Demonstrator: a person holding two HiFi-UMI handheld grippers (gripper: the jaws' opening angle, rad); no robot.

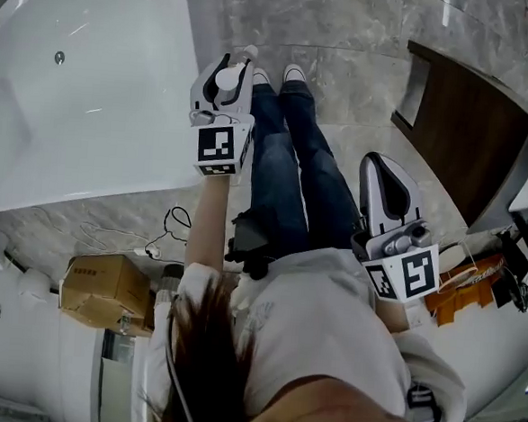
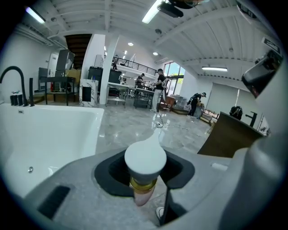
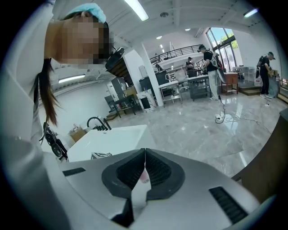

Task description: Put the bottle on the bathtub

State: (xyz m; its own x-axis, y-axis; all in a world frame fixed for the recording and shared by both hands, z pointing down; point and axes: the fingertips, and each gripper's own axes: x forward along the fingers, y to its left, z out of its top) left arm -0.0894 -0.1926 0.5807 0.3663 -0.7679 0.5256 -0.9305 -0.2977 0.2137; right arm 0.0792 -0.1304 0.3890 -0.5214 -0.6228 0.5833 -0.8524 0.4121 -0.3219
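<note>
Pinching the bottle point(image 2: 145, 167) just under its cap, the left claw point(image 1: 235, 64) risks toppling it on the bathtub's point(image 1: 91, 103) slick rim at ten o'clock, while the right claw point(image 3: 145, 155) stays out of it, pressed together and empty.

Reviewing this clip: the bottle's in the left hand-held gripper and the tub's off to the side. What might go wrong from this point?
1. The left hand-held gripper seems to clamp the bottle near its white cap, so it may swing or slip on set-down.
2. The bathtub rim looks glossy; the bottle might slide into the basin.
3. A cable lies on the floor beside the tub, a possible trip.
</note>
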